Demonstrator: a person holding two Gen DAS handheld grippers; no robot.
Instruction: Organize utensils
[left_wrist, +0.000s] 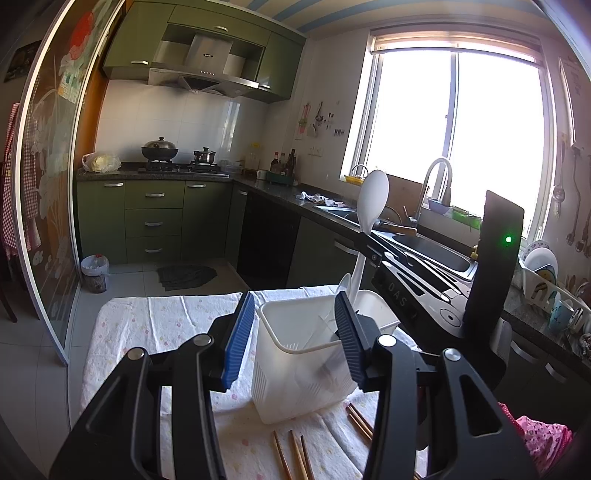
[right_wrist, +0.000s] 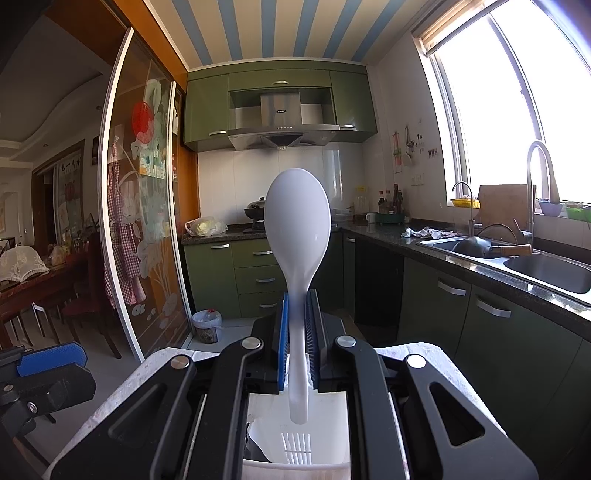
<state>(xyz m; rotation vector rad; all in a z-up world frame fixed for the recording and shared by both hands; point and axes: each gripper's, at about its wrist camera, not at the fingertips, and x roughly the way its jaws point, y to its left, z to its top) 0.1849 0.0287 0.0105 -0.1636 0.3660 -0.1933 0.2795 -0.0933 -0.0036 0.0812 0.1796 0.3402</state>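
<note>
2 grippers are working: the right gripper (right_wrist: 295, 332), clamping the white rice spoon (right_wrist: 297, 229) handle-down over the white utensil holder (left_wrist: 295, 354), should be lowering straight; the left gripper (left_wrist: 295, 332) is waiting, fingers apart.

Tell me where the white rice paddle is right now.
The white rice paddle stands upright, clamped by its handle in the right gripper, directly above the white utensil holder on the cloth-covered table.
</note>
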